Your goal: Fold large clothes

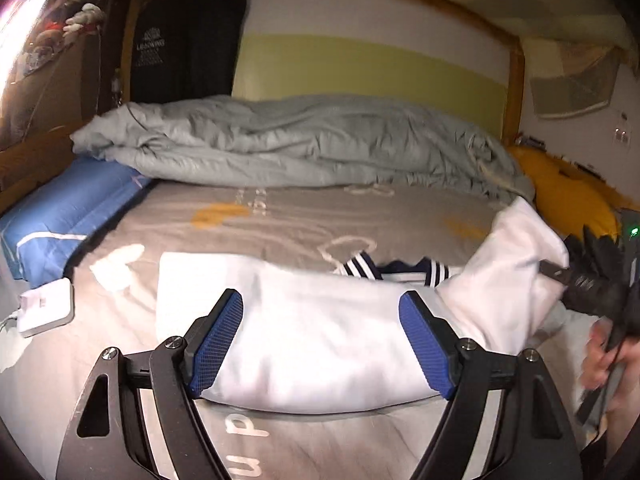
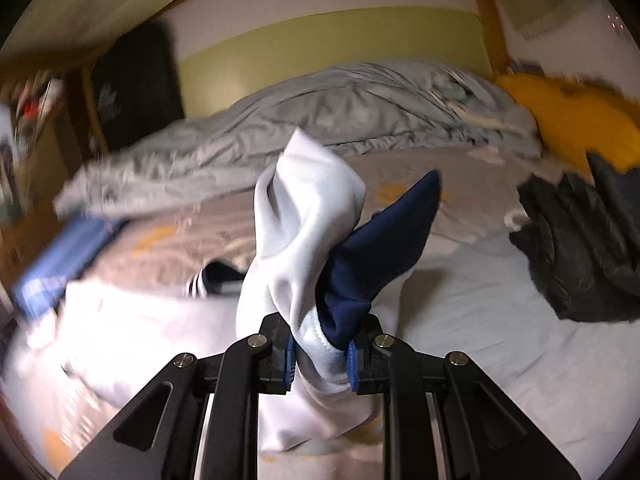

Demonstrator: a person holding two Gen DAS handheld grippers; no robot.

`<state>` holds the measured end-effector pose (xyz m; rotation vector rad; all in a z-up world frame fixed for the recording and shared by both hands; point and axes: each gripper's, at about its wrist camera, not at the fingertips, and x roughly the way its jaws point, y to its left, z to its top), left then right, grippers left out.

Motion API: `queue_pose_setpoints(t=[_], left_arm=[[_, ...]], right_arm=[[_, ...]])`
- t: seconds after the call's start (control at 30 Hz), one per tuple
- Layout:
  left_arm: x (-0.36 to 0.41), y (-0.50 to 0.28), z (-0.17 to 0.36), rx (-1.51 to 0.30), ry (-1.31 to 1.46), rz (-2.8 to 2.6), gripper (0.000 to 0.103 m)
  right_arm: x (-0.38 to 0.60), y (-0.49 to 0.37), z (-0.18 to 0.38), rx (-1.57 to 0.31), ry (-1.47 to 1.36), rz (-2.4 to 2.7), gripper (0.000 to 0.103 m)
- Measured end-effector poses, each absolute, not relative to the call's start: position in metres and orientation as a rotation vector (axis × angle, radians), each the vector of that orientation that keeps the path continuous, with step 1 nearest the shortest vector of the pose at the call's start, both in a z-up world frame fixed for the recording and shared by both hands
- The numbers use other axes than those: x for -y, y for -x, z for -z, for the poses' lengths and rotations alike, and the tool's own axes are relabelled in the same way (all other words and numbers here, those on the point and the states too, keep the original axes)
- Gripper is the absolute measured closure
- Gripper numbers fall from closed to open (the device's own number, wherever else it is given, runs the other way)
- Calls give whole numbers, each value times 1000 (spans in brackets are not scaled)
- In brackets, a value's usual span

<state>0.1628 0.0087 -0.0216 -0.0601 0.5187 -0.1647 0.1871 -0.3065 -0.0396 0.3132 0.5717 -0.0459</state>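
Blue pads of the left gripper fill the lower frame of the left wrist view, jaws wide with the folded edge of the white garment between them; whether the pads press it can't be told. That garment lies across the grey bedsheet at mid-frame, striped navy collar showing behind. Right gripper at lower centre of its view is clamped on a bunched white-and-navy corner, cloth standing up above the jaws. Grey duvet heaped across the upper middle, blue pillow left, black jacket right.
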Motion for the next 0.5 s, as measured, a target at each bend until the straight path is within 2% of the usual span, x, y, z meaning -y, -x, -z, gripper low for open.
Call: queue_pose_setpoints(t=[0.1, 0.2, 0.23, 0.33, 0.4, 0.43, 0.5], left_arm=[[-1, -180, 34, -570, 82, 200, 24], [8, -200, 54, -651, 72, 186, 24], [10, -203, 61, -675, 74, 192, 24], [18, -207, 78, -738, 51, 194, 24], [21, -203, 84, -754, 64, 207, 24], [24, -202, 87, -760, 83, 235, 24], [33, -201, 88, -760, 108, 305, 25]], right_arm=[[386, -189, 73, -691, -676, 85, 82], [440, -189, 122, -834, -967, 91, 66], [447, -189, 131, -847, -1002, 74, 57], [439, -190, 125, -838, -895, 56, 47], [426, -192, 120, -828, -803, 20, 30], [418, -194, 121, -818, -781, -11, 18], [408, -195, 126, -792, -722, 39, 17]])
